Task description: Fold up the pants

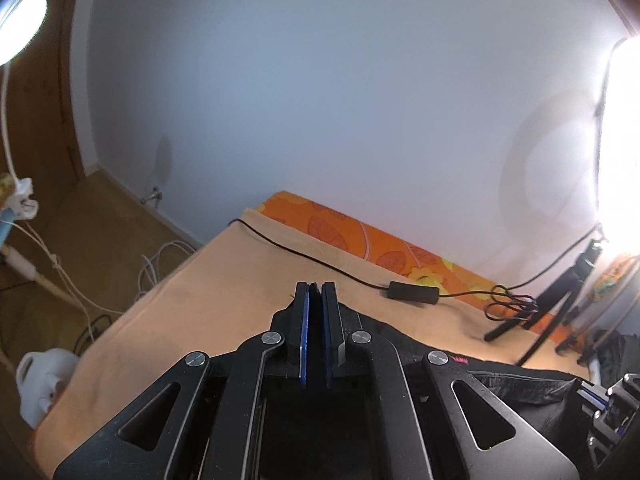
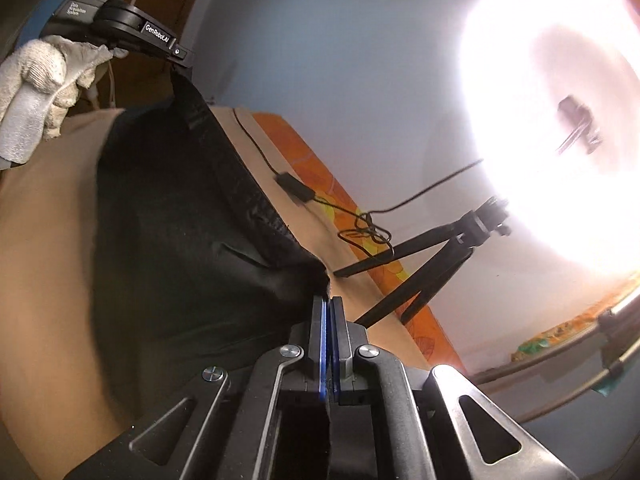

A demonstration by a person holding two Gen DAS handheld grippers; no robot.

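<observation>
- We find the right gripper (image 2: 329, 304) with its fingers (image 2: 318, 332) clenched on a corner of the black pants (image 2: 180, 216); cloth runs between the blue pads and out past the tips.
- We find the left gripper (image 1: 316, 292) with its fingers (image 1: 301, 320) pressed nearly together. The right wrist view shows this same gripper (image 2: 182, 66) gripping the far corner of the pants, with cloth hanging from its tip.
- A white knitted glove (image 2: 36, 80) covers the hand that carries the left gripper.
- The pants hang stretched between the two grippers, lifted above a tan blanket (image 1: 200, 300); in the left wrist view their black cloth (image 1: 512, 376) lies just beside the fingers.
- The tan blanket (image 2: 44, 248) covers the surface below; whether this is a bed or a worktop, we cannot tell.
- An orange patterned cloth (image 1: 360, 236) shows along the blanket's far edge, against a pale wall (image 1: 320, 80).
- A black cable with an inline switch (image 1: 412, 292) lies across the blanket.
- A black tripod (image 2: 424, 264) stands near the cable and carries a bright lamp (image 2: 560, 140).
- White cables (image 1: 152, 268) lie on the wooden floor (image 1: 100, 232).
</observation>
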